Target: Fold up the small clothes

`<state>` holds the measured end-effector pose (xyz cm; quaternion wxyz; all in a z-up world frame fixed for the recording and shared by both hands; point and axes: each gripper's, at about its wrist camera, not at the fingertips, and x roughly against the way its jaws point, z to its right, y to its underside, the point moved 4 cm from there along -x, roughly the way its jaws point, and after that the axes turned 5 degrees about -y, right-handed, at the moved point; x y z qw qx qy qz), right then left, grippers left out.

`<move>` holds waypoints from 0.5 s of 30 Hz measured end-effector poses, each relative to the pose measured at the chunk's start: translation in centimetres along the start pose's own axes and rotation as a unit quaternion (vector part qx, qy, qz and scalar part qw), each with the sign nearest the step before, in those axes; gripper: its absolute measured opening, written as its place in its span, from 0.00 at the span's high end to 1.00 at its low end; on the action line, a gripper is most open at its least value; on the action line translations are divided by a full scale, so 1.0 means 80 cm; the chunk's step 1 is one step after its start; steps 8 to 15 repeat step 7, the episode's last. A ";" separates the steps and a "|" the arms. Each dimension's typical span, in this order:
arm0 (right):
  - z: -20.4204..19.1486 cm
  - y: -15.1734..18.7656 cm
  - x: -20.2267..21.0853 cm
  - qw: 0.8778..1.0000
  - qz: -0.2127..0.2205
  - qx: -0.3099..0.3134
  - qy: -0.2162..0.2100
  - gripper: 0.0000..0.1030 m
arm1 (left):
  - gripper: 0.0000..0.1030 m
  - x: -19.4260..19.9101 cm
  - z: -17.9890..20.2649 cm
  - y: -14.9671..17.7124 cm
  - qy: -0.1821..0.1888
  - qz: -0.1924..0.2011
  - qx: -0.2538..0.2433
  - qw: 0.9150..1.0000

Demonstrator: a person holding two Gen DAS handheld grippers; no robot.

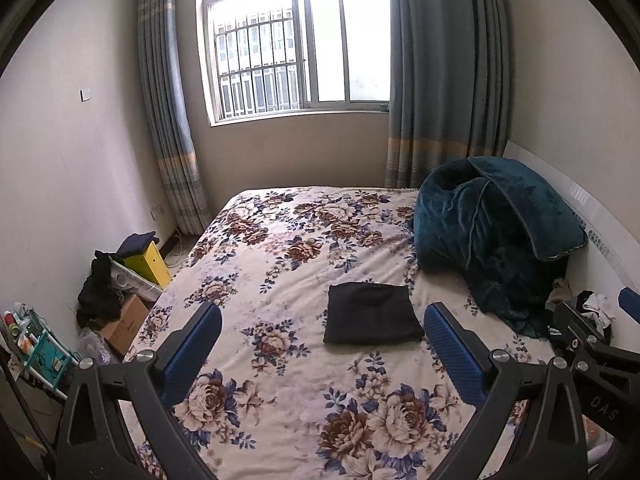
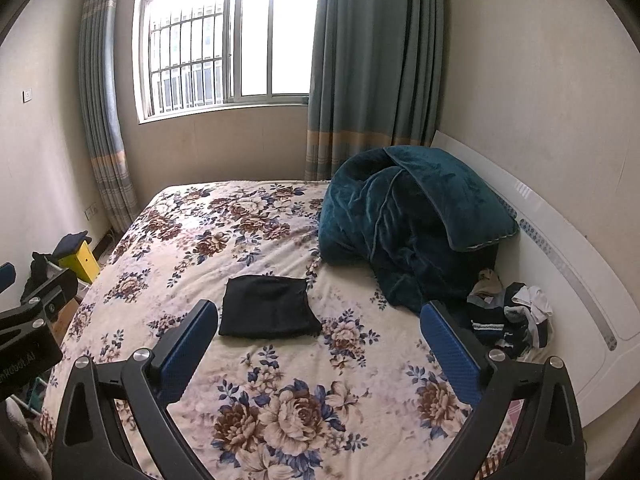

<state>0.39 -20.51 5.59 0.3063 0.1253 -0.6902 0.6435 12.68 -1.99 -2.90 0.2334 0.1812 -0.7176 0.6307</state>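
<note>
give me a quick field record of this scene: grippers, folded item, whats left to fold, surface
left gripper: open, empty, above the bed
right gripper: open, empty, above the bed
folded item: black garment, flat rectangle lying on the bedspread
left to fold: pile of small clothes, jumbled, by the headboard
surface: floral bedspread
other: teal blanket, bunched up between the window side and the pile

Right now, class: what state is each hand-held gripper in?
Left hand-held gripper: open, holding nothing.
Right hand-held gripper: open, holding nothing.
</note>
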 end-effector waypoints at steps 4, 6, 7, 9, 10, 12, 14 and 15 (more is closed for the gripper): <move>0.000 0.000 0.001 1.000 0.000 -0.001 0.000 0.00 | 0.00 -0.002 -0.002 0.002 0.005 0.000 0.004 1.000; 0.000 0.000 0.000 1.000 0.001 0.000 0.001 0.00 | 0.00 -0.001 -0.002 0.003 0.006 0.002 0.004 1.000; 0.000 0.000 0.000 1.000 0.001 -0.001 0.001 0.00 | 0.00 -0.001 -0.001 0.004 0.006 0.002 0.004 1.000; 0.000 0.000 0.000 1.000 0.001 -0.001 0.001 0.00 | 0.00 -0.001 -0.001 0.004 0.006 0.002 0.004 1.000; 0.000 0.000 0.000 1.000 0.001 -0.001 0.001 0.00 | 0.00 -0.001 -0.001 0.004 0.006 0.002 0.004 1.000; 0.000 0.000 0.000 1.000 0.001 -0.001 0.001 0.00 | 0.00 -0.001 -0.001 0.004 0.006 0.002 0.004 1.000; 0.000 0.000 0.000 1.000 0.001 -0.001 0.001 0.00 | 0.00 -0.001 -0.001 0.004 0.006 0.002 0.004 1.000; 0.000 0.000 0.000 1.000 0.001 -0.001 0.001 0.00 | 0.00 -0.001 -0.001 0.004 0.006 0.002 0.004 1.000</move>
